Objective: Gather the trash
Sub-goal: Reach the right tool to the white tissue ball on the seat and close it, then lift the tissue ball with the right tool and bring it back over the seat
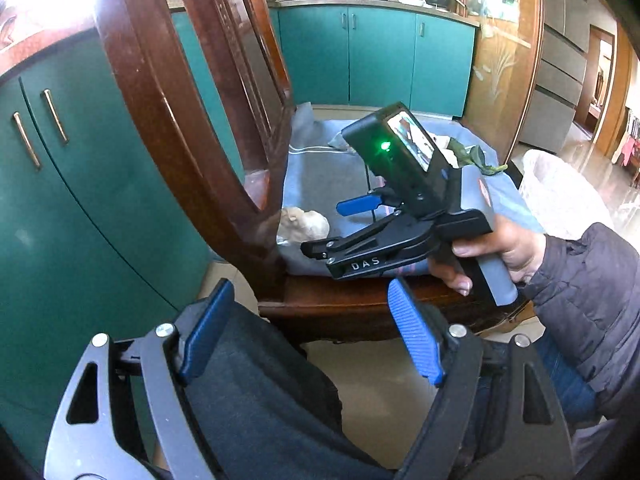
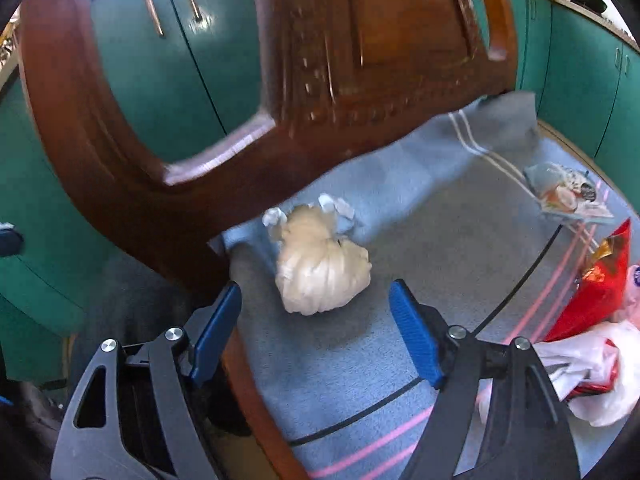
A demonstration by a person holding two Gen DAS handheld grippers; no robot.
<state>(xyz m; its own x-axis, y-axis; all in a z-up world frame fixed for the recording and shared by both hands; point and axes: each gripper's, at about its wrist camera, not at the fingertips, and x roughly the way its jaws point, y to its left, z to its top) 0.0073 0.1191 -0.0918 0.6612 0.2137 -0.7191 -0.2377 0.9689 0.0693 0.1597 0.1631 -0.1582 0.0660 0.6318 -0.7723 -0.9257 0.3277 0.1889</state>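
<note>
Right claw [image 2: 316, 338] open above tied bag [image 2: 320, 276] at the seat's [image 2: 360, 360] back edge. Left claw [image 1: 308, 334] open, empty. Risk: chair back [image 2: 280, 148] crowds the approach; bag may slip.

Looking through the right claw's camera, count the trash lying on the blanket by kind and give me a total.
Plastic bags: 2, the tied off-white bag and the loose white bag
Snack wrappers: 2, the printed wrapper and the red wrapper
Total: 4, all on the blue blanket
</note>
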